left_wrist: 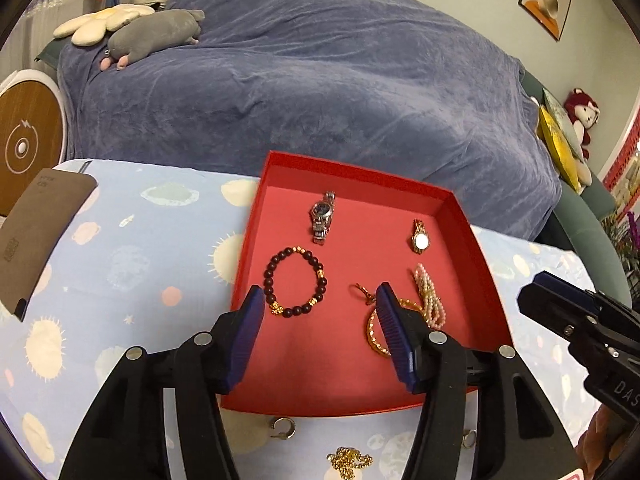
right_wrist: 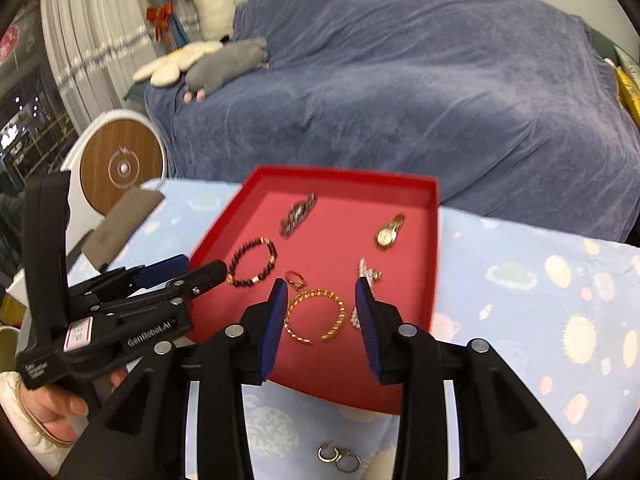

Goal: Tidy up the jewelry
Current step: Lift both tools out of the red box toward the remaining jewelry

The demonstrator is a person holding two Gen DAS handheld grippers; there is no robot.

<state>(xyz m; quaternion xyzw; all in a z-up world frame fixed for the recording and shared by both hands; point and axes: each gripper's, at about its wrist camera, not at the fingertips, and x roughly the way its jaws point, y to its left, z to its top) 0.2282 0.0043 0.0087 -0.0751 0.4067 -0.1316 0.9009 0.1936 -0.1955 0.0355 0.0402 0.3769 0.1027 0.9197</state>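
A red tray [left_wrist: 280, 158] on the patterned cloth holds a silver watch [left_wrist: 322, 218], a gold watch [left_wrist: 420, 238], a dark bead bracelet [left_wrist: 295, 282], a pink pearl bracelet [left_wrist: 430, 294] and a gold bangle [right_wrist: 316, 316]. My left gripper [left_wrist: 320, 292] hovers open over the tray's near half, nothing between its pads. My right gripper [right_wrist: 322, 286] is open too, with the bangle lying flat in the tray below its gap, untouched. In front of the tray lie hoop earrings [right_wrist: 339, 456] and a gold chain [left_wrist: 350, 460].
A sofa under a blue blanket [left_wrist: 320, 80] rises behind the table, with plush toys [left_wrist: 156, 36] on it. A round white and wood device [left_wrist: 28, 140] stands at the left. A brown pouch [left_wrist: 36, 232] lies on the cloth's left edge.
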